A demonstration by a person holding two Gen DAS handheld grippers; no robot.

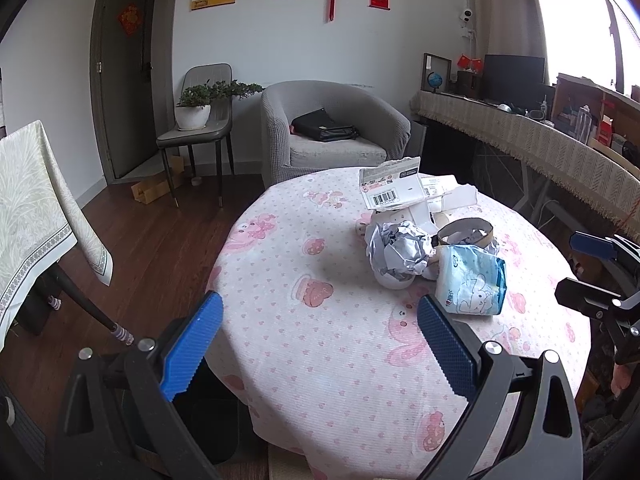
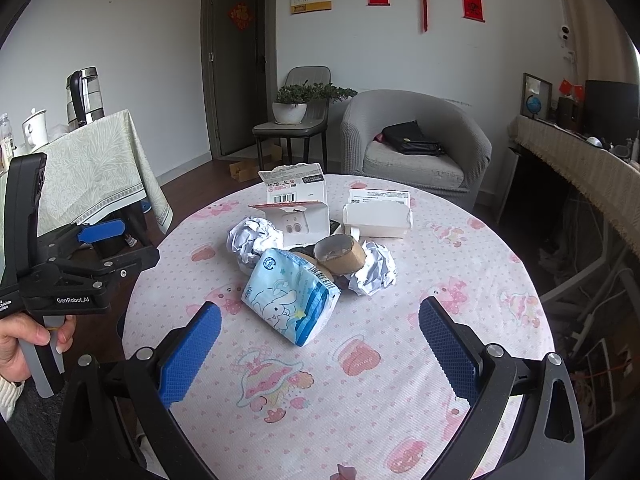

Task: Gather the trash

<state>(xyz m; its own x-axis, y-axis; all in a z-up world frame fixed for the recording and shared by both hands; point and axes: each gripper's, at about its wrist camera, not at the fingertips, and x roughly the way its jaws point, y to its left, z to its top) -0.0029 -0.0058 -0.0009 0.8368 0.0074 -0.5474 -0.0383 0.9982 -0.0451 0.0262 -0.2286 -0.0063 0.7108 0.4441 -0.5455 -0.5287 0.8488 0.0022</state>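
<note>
Both the left gripper (image 1: 320, 340) and the right gripper (image 2: 320, 340) hang spread and empty above the near rim of the round table (image 2: 400, 420). Mid-frame lies the trash: tissue pack (image 2: 292, 300), tape core (image 2: 340, 255), crumpled paper (image 2: 250, 238). Only the right wrist view shows a kettle (image 2: 85, 94) at upper left; behind, an armchair (image 2: 416, 140).

A matt cotton-looking tablecloth (image 2: 400, 360) printed with pink hearts covers the round table. At its centre lie crumpled paper (image 2: 252, 236), a glossy plastic tissue pack (image 2: 292, 300) and, at 1 o'clock from it, a rough brown cardboard ring (image 2: 340, 256).
</note>
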